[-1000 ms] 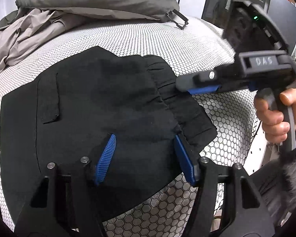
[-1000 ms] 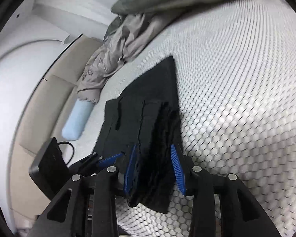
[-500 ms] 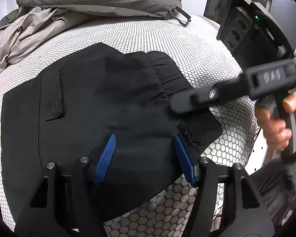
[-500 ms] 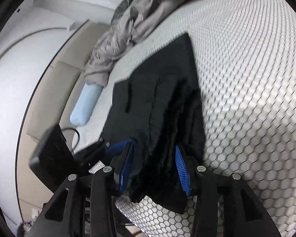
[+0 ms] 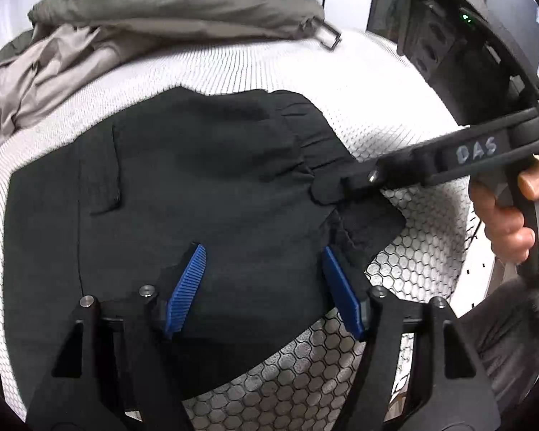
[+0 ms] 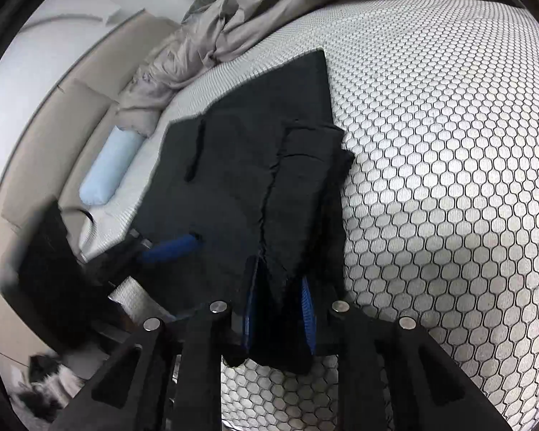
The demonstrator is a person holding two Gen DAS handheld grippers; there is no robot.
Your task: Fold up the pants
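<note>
Surface: white honeycomb-mesh bed cover [image 5: 370, 89], with grey-brown clothing [image 5: 90, 46] heaped at its far edge.
Pants: black pants [image 5: 197, 179] lay folded flat near the cover's front edge, waistband toward the right side.
Left gripper: left gripper [image 5: 262, 283] hovered over the pants, blue-padded fingers [image 5: 185, 287] spread apart, holding nothing.
Right gripper: right gripper [image 6: 278, 305] had its fingers clamped on the gathered waistband.
Background: pale blue pillow [image 6: 107, 168] beside the bed.
</note>
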